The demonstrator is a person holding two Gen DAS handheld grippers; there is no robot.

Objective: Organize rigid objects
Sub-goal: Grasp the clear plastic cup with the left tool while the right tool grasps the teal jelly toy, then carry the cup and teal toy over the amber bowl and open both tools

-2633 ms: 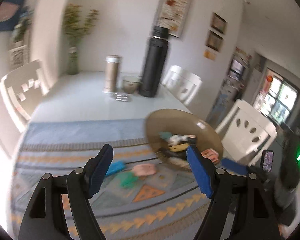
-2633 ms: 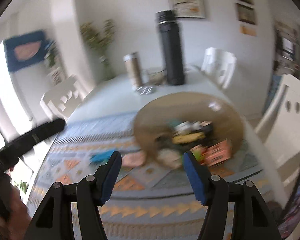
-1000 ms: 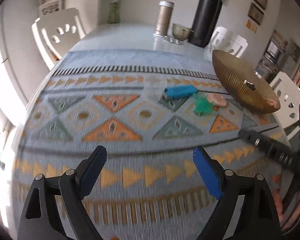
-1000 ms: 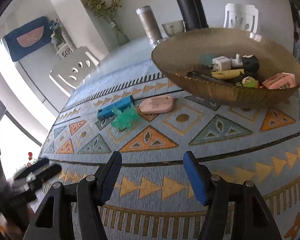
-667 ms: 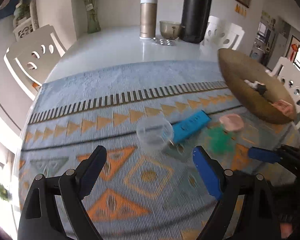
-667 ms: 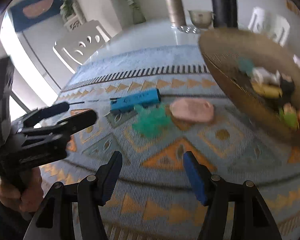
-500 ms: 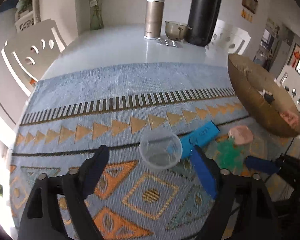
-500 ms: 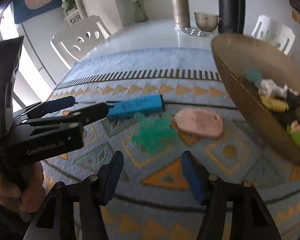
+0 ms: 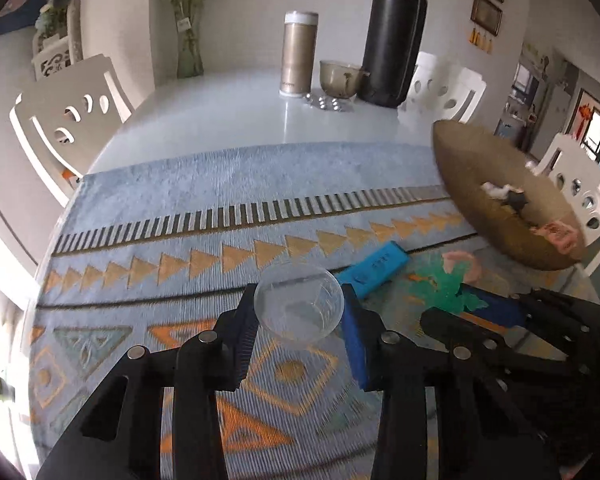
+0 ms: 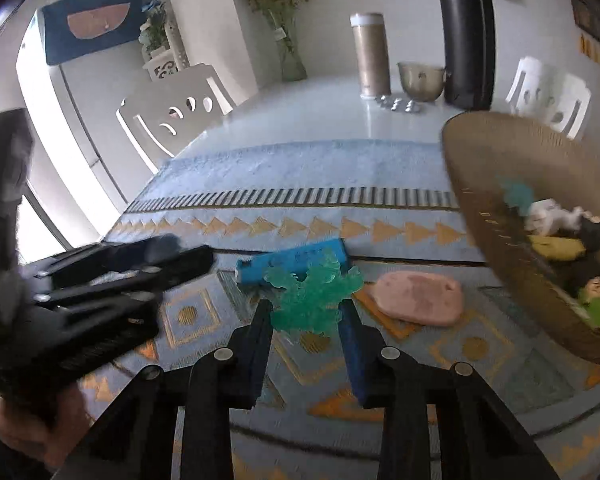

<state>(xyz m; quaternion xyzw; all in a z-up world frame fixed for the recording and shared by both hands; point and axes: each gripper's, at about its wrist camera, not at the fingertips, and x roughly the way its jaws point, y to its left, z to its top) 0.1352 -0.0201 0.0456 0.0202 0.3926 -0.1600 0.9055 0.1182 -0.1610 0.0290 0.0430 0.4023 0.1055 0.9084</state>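
Observation:
My left gripper (image 9: 300,320) is shut on a clear plastic cup (image 9: 299,304) that stands on the patterned mat. My right gripper (image 10: 306,322) is shut on a green see-through toy (image 10: 314,294) on the mat; the toy also shows in the left wrist view (image 9: 448,286). A blue rectangular box (image 10: 292,266) lies just behind the toy, and a pink flat piece (image 10: 418,298) lies to its right. A woven brown bowl (image 10: 488,184) at the right holds several small objects.
A black thermos (image 9: 394,36), a gold tumbler (image 9: 298,54), a small glass bowl (image 9: 342,78) and a vase (image 9: 188,40) stand at the table's far end. White chairs (image 9: 64,120) surround the table. The two grippers sit close side by side.
Both grippers dropped toward the mat and moved forward. The left jaws closed around the clear cup and the right jaws closed around the green toy.

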